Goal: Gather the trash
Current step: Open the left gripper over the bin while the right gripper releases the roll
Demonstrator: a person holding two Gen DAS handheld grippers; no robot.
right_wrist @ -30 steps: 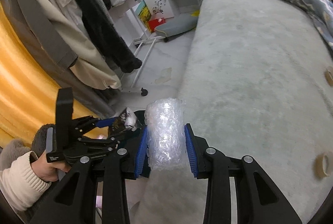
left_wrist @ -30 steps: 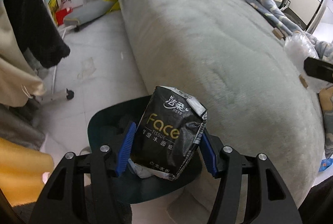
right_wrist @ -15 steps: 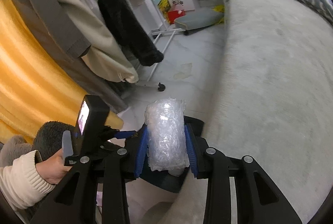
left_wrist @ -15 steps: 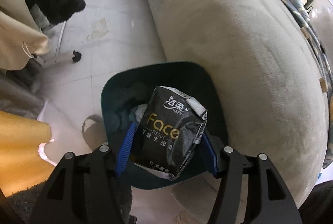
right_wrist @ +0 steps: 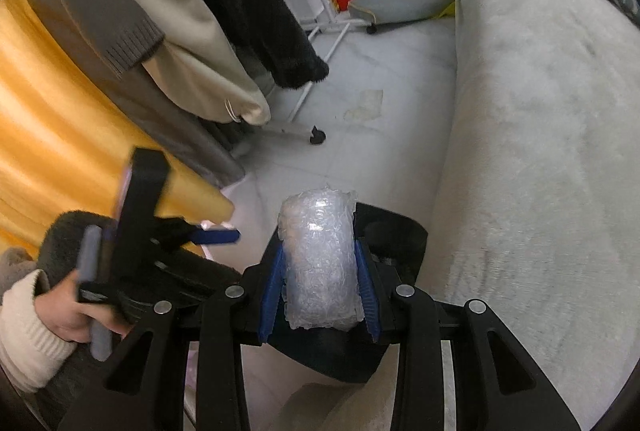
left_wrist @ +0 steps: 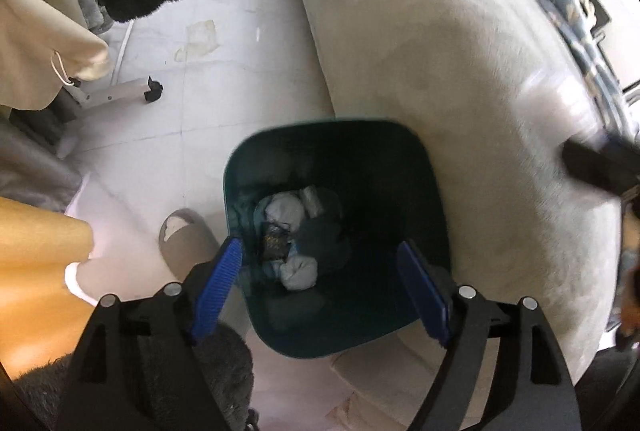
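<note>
A dark green trash bin [left_wrist: 432, 191] stands on the floor against the bed. In it lie crumpled white tissues [left_wrist: 298, 271] and the black tissue packet [left_wrist: 274, 245]. My left gripper [left_wrist: 320, 287] is open and empty, right above the bin's near rim. My right gripper [right_wrist: 319, 291] is shut on a roll of bubble wrap [right_wrist: 318, 263] and holds it just above the bin [right_wrist: 396, 231]. The left gripper [right_wrist: 218, 235] also shows at the left of the right wrist view, held in a hand.
A grey plush bed [left_wrist: 460, 51] fills the right side. Hanging coats [right_wrist: 192, 31] on a wheeled rack [left_wrist: 120, 97], a yellow curtain [right_wrist: 60, 119] and a slipper [left_wrist: 184, 239] are on the left. Tiled floor [left_wrist: 224, 71] lies between.
My left gripper has opened and the black tissue packet has dropped into the bin. My right gripper has moved with the bubble wrap over the bin.
</note>
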